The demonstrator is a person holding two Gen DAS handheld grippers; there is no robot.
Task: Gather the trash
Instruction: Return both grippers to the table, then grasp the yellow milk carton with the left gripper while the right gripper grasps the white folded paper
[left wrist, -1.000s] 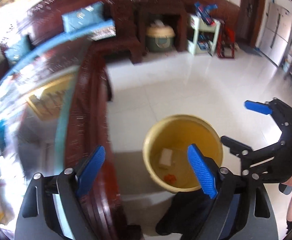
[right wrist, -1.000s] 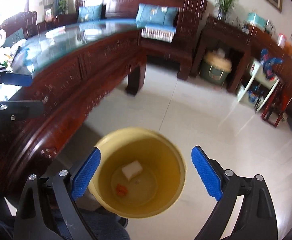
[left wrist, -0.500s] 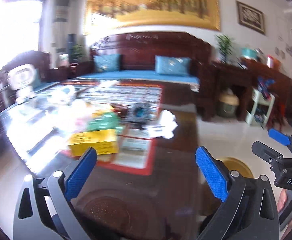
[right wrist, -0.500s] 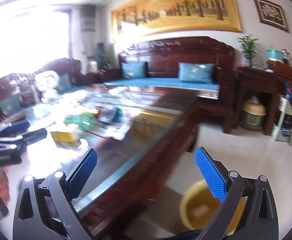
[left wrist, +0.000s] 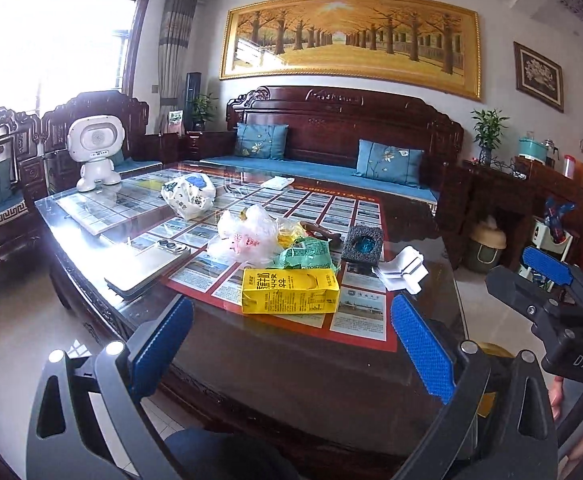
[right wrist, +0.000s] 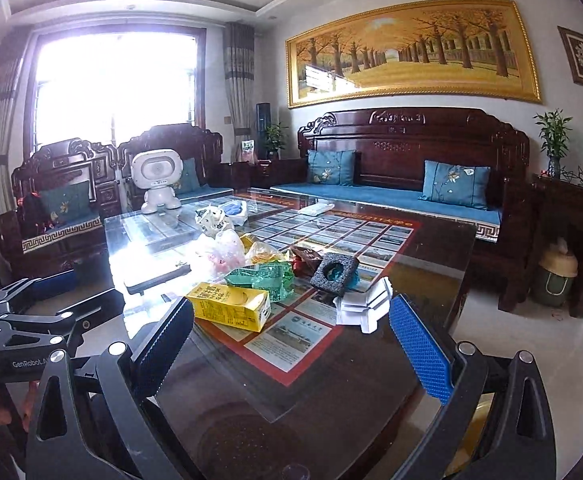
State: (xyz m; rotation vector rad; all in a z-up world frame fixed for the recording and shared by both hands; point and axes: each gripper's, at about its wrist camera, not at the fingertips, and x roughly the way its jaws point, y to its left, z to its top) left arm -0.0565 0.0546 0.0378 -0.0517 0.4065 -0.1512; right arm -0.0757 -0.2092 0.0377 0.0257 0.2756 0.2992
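Both grippers hung over the near end of the glass-topped table (left wrist: 251,360), each with its blue pads spread wide and nothing between them. The left gripper (left wrist: 291,344) sat at six o'clock in its own view, with the right gripper (left wrist: 547,276) entering at about four o'clock, also spread and empty; in the right wrist view the right gripper (right wrist: 291,344) filled the bottom while the left gripper's black frame showed at eight o'clock. A sliver of the yellow bin (left wrist: 491,350) peeked past the table's edge at five o'clock, low beside the left gripper's right finger. The trash lay on the table just beyond the fingertips. Nearest, toward twelve o'clock, was a yellow carton (left wrist: 289,290) lying flat on its side. To its right, at about one o'clock, sat folded white paper (left wrist: 401,270), and at ten o'clock a silver phone (left wrist: 147,266) lay face down. Directly behind the carton a crumpled green wrapper (left wrist: 305,254) touched it, with a clear plastic bag (left wrist: 243,234) beside that on the left and a dark rough block with a blue centre (left wrist: 363,244) on the right. Farther on lay a white printed bag (left wrist: 189,196), then a small white paper (left wrist: 277,183) near the far edge. At ten o'clock, on the far left corner, stood a white toy robot (left wrist: 95,152). Beyond the table a dark wooden sofa (left wrist: 343,128) with blue cushions ran beneath a gold-framed painting (left wrist: 351,40).
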